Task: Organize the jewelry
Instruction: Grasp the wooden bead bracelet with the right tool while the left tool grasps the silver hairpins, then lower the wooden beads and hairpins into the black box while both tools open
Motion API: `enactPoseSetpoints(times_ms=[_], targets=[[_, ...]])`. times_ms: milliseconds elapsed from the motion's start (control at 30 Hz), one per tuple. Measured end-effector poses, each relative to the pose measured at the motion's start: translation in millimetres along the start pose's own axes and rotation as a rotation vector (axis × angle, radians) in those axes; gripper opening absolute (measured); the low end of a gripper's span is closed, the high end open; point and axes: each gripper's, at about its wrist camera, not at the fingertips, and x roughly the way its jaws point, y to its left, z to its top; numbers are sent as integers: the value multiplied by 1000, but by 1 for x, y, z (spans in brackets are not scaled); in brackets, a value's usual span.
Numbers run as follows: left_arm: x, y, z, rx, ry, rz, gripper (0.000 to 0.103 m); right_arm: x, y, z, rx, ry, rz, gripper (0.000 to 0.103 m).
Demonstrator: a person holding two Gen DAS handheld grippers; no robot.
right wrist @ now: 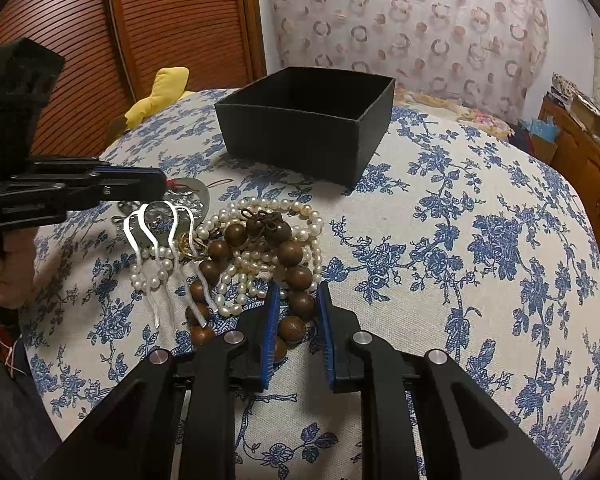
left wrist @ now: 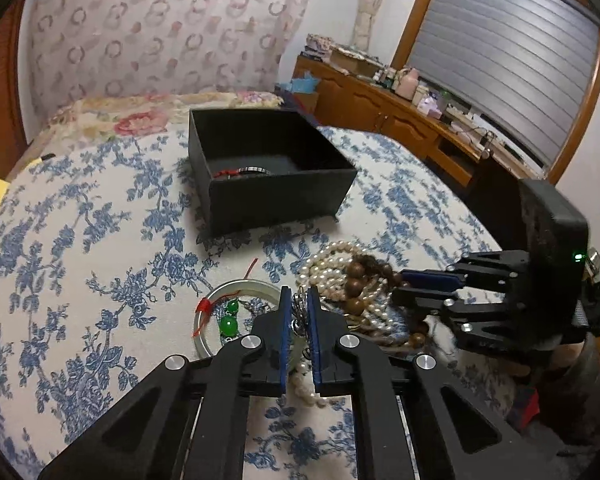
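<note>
Floral bedspread: right gripper fingers straddle wooden beads.

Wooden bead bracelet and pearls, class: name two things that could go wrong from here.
1. The wooden bead bracelet lies tangled with the pearl strands; lifting it in the right tongs may drag pearls along.
2. The left tongs pinch something silvery beside the silver bangle; it could slip before reaching the black box.

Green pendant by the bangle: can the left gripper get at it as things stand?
Probably yes. The green pendant lies uncovered inside the bangle, just left of the left gripper, whose fingers look nearly shut around a metal piece.
</note>
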Motion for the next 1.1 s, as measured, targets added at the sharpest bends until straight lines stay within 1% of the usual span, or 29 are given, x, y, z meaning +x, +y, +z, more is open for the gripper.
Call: enactPoseSetpoints(times_ms=[167,233,267,367,467,667,867,1100], targets=[[-15,-7,3,18,-50,25,6,-1,-3,0,8,0,12,20],[-20,-8,4,27,-71,53,6,-1,-2,0,7,-1,14,18],[-22,-9,5,31,-81,68,6,-1,-3,1,4,-3,15,15],[-27,-9,9,32,-103,90,6,-5,1,1,-18,-23,1,15],[-31,-9,12,34,-122,111,6,-13,4,4,-25,-51,5,15],[-41,-8,19,31,-165,142,6,-40,10,20,-47,-136,7,15],[-43,-6,28,26,-189,173,6,-56,9,34,-63,-188,11,14],[-40,-5,39,19,-208,174,6,-74,12,51,-95,-244,10,14]])
